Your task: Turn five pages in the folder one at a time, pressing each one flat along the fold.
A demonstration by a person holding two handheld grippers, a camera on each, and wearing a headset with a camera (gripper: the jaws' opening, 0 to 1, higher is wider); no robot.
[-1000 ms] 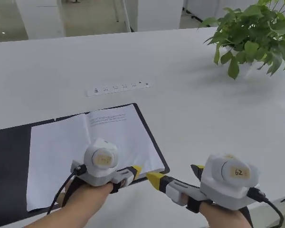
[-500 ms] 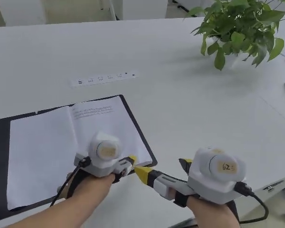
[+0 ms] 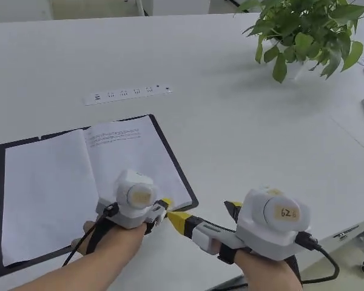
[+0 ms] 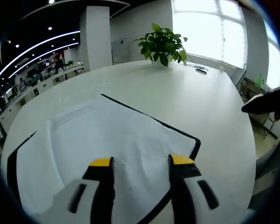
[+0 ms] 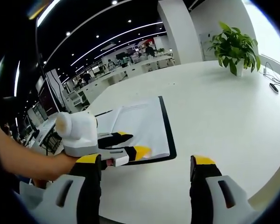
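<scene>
folder [image 3: 67, 182] lies open & flat on the white table [image 3: 242, 127], at the near-left of the head view. black cover shows as a border round the white sheets. long axis of the open spread runs left-right, a bit skewed: far-right corner swings toward the power strip [image 3: 126, 94], near-right corner toward the grippers. fold runs from the far edge back toward the person, roughly mid-spread. right page [image 3: 136, 151] carries a few lines of small print [image 3: 112, 136] along its top edge, too small to read; left page [image 3: 42, 182] looks blank.

left gripper [image 3: 162, 209] hangs over the near outer corner of the right page, jaws parted w/ nothing between them; in the left gripper view [image 4: 142, 161] the yellow tips sit over the sheet near the cover's corner. can't tell if they touch the paper.

right gripper [image 3: 205, 213] is over bare table just right of that corner, jaws spread wide & empty. its round cap has a tag reading "62", then a mark i can't make out. in the right gripper view [image 5: 147, 158] the left gripper comes in from the left, tips at the folder's edge.

potted plant [image 3: 303, 30] stands far right, well apart from the folder.
</scene>
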